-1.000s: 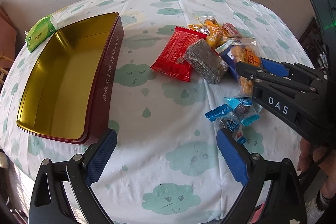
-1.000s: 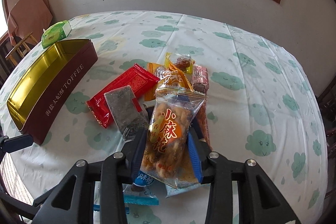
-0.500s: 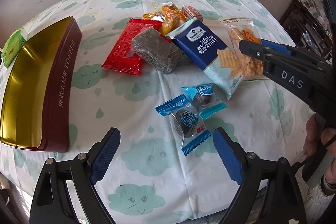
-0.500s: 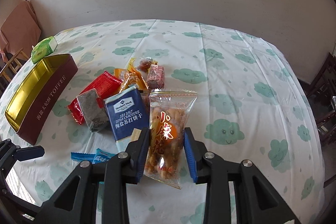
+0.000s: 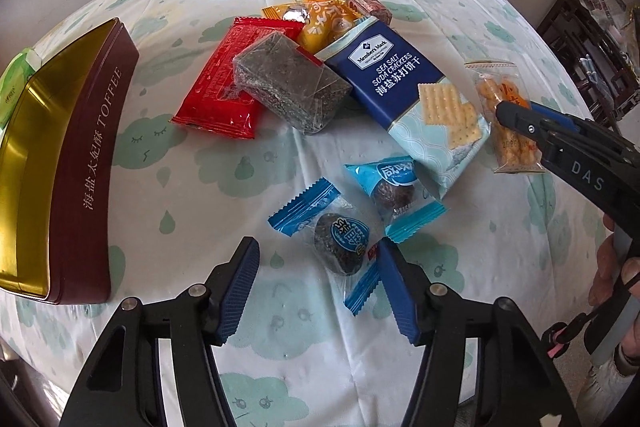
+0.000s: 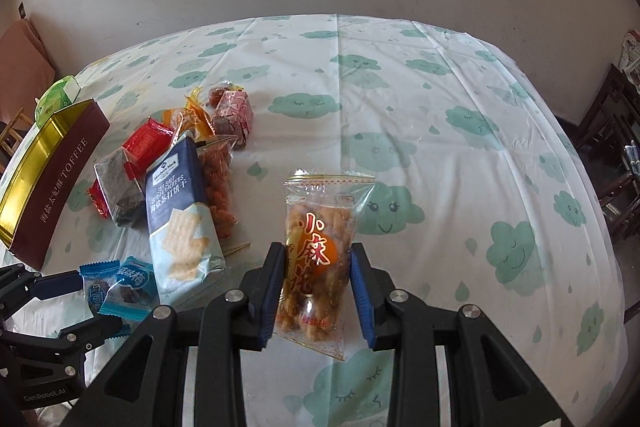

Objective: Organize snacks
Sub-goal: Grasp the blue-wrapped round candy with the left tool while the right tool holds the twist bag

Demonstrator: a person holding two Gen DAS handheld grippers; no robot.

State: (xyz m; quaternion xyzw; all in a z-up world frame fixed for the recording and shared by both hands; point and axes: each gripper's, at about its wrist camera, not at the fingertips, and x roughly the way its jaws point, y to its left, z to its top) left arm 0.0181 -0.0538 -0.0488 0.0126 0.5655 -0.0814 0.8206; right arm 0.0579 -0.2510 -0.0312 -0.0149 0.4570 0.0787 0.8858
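Right claw [image 6: 318, 285]: blue pads pinch a clear packet of fried dough twists [image 6: 318, 251] by its lower half; the packet stands upright between the pads, apart from the other snacks. In the left wrist view the same packet [image 5: 506, 115] shows at the tip of that claw, to the right of the pile. Left claw [image 5: 316, 287]: spread wide, holding nothing, poised over two blue-wrapped plum candies [image 5: 340, 239] lying on the table [image 5: 200, 187]; the right pad sits just beside the nearer candy wrapper. Table carries a cloud-print cloth. Snack pile: a navy packet of sea salt soda crackers [image 5: 404, 87], a clear-wrapped dark sesame bar [image 5: 290, 83] resting partly on a red packet [image 5: 228, 79], orange and yellow wrappers [image 5: 320, 17] behind, and a small pink-wrapped block [image 5: 368, 5] at the far end. An open toffee tin [image 5: 86, 163] with a gold interior lies to the left, well apart from the pile; a green carton [image 6: 58, 99] sits beyond it.
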